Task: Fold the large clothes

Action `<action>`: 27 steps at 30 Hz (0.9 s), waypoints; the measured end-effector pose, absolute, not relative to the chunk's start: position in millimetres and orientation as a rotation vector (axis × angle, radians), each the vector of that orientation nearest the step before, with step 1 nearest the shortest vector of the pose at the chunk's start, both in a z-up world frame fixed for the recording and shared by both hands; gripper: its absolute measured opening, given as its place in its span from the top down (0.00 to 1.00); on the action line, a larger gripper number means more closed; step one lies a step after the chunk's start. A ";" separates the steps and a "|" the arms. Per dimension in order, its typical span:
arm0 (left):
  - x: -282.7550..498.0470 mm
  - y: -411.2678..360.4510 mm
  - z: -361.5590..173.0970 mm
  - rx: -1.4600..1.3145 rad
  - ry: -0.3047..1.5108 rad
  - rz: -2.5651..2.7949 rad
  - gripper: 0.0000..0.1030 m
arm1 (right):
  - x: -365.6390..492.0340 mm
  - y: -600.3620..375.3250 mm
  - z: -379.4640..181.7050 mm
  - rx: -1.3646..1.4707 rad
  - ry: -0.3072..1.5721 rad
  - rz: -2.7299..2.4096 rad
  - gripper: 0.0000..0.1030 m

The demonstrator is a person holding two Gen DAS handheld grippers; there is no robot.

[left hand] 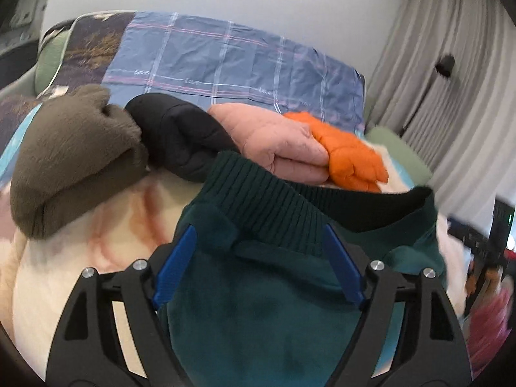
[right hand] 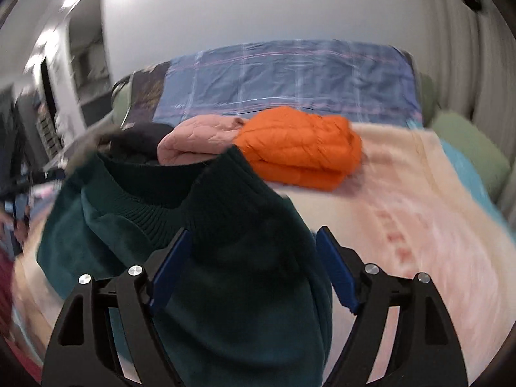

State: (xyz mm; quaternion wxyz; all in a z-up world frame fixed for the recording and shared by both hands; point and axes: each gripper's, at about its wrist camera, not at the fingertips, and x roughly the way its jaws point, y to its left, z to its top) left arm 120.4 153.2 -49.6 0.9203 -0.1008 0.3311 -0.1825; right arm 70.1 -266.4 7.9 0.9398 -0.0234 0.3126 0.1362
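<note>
While the dark green garment (left hand: 258, 306) hangs above the cream blanket (left hand: 74, 258) on the bed, the left tool (left hand: 258, 258) has its blue fingers (left hand: 175, 267) spread wide with the ribbed hem bunched between them. Behind, left to right, lie folded brown (left hand: 74, 158), black (left hand: 180, 135), pink (left hand: 277, 142) and orange (left hand: 351, 158) clothes. The right tool (right hand: 254, 267) is likewise spread around the green cloth, its right finger apart from it.

This is a bedroom in a home. There is a bed (right hand: 403, 174) with a checked blue sheet (left hand: 225, 61), a pillow (left hand: 48, 61) and long curtains (left hand: 451, 64).
</note>
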 end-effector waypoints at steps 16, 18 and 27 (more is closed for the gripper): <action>154.3 164.6 -45.8 -0.228 0.617 -0.335 0.98 | 141.8 -304.1 11.7 0.065 0.661 0.325 0.85; 160.9 166.0 -58.4 -0.244 0.671 -0.374 0.64 | 147.9 -299.7 0.5 0.007 0.701 0.300 0.60; 193.1 133.2 -88.1 -0.074 0.794 -0.350 1.00 | 185.6 -289.1 -31.4 0.076 0.830 0.333 0.72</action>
